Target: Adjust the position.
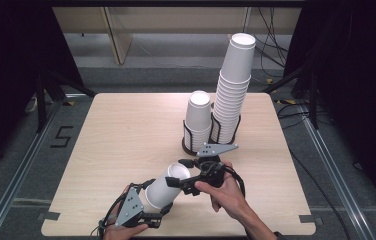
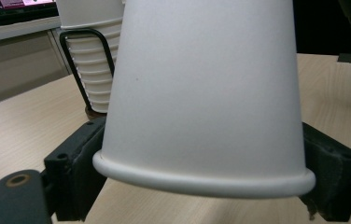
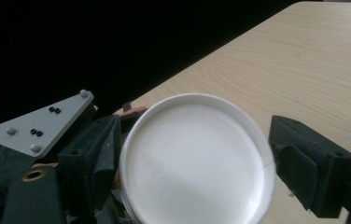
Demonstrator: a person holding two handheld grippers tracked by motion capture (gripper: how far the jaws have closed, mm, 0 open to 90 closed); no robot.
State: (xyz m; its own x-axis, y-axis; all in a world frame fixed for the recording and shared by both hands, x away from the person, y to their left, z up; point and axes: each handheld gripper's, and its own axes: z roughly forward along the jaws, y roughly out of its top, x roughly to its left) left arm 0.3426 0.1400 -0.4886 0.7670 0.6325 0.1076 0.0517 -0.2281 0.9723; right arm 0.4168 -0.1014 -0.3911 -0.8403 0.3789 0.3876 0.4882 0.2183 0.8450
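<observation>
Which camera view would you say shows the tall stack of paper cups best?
The high view: the tall stack stands whole in its black wire holder, beside a shorter stack. The left gripper view catches a few lower cups behind the held cup.

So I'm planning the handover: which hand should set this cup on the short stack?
Probably right: the right tongs straddle the cup's base end, nearer the short stack; the left tongs clamp its rim end.

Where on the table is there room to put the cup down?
The left half of the table, beside the short cup stack, is bare. It's crowded at the near edge, where the left gripper and right gripper hold the cup.
</observation>
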